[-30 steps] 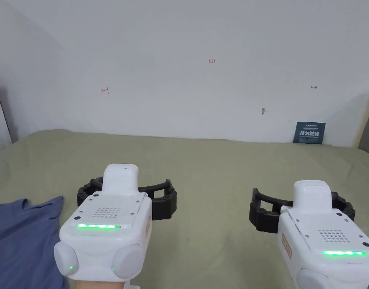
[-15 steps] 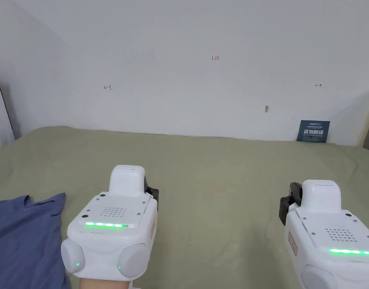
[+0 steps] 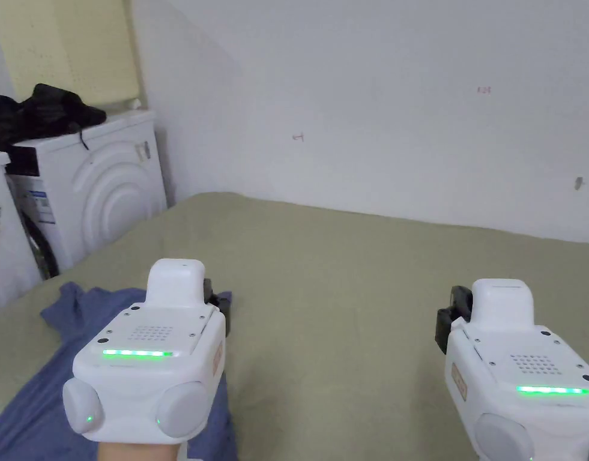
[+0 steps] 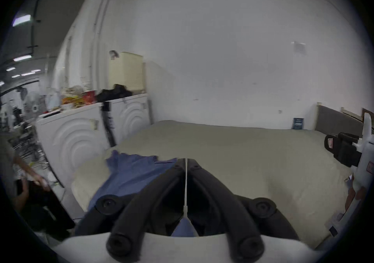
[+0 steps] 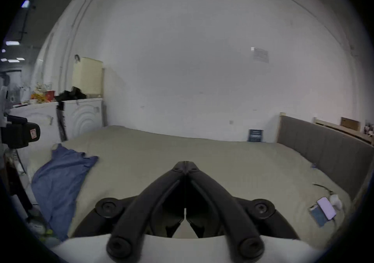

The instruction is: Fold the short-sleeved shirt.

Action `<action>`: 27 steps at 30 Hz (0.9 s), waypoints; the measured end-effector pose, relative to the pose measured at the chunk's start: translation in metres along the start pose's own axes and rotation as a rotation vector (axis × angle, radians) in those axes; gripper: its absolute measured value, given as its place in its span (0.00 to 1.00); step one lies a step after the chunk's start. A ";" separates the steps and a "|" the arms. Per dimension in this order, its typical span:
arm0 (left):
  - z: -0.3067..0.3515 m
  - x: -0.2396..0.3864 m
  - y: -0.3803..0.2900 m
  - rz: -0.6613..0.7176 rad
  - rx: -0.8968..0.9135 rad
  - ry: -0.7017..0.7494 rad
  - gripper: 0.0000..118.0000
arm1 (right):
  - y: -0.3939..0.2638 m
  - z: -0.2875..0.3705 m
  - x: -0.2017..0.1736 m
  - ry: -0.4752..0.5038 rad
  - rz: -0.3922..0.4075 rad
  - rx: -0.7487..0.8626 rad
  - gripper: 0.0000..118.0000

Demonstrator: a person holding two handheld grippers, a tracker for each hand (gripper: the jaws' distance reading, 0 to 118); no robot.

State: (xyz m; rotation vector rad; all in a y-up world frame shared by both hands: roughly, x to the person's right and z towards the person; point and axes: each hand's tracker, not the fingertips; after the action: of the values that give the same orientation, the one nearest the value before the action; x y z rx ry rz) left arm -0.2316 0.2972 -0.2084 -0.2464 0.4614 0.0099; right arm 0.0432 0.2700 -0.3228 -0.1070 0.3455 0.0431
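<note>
Swung leftward since earlier: left tool (image 4: 185,161) and right tool (image 5: 185,163), both pinched closed and empty, poised above bed (image 3: 347,270), likely for approach to blue shirt (image 3: 59,360) lying crumpled at bed's left edge, unfolded.

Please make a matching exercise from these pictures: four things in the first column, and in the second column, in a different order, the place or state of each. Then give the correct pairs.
Things
1. blue shirt
2. left gripper
3. phone
4. black clothes

Places or states
A. on top of the white machines
B. jaws closed, above the shirt's edge
C. spread unfolded at the left end of the bed
D. on the bed near the grey headboard

Pairs: 1-C, 2-B, 3-D, 4-A
</note>
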 end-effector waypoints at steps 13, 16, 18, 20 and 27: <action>0.036 -0.155 -0.016 0.090 -0.040 0.337 0.02 | -0.001 -0.029 -0.143 0.310 -0.011 -0.015 0.00; 0.030 -0.163 -0.020 0.092 -0.050 0.345 0.03 | -0.004 -0.033 -0.154 0.326 -0.002 -0.026 0.00; 0.026 -0.163 -0.023 0.086 -0.062 0.340 0.03 | -0.006 -0.037 -0.157 0.332 0.003 -0.034 0.00; 0.015 -0.164 -0.025 0.078 -0.073 0.331 0.03 | -0.008 -0.044 -0.161 0.333 0.012 -0.042 0.00; -0.064 -0.164 -0.043 0.102 -0.170 0.258 0.03 | -0.027 -0.070 -0.170 0.334 0.044 -0.090 0.00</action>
State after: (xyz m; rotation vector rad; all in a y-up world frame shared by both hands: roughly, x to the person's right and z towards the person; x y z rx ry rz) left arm -0.4042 0.2484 -0.1811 -0.3937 0.7311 0.1185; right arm -0.1381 0.2315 -0.3277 -0.1970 0.6798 0.0844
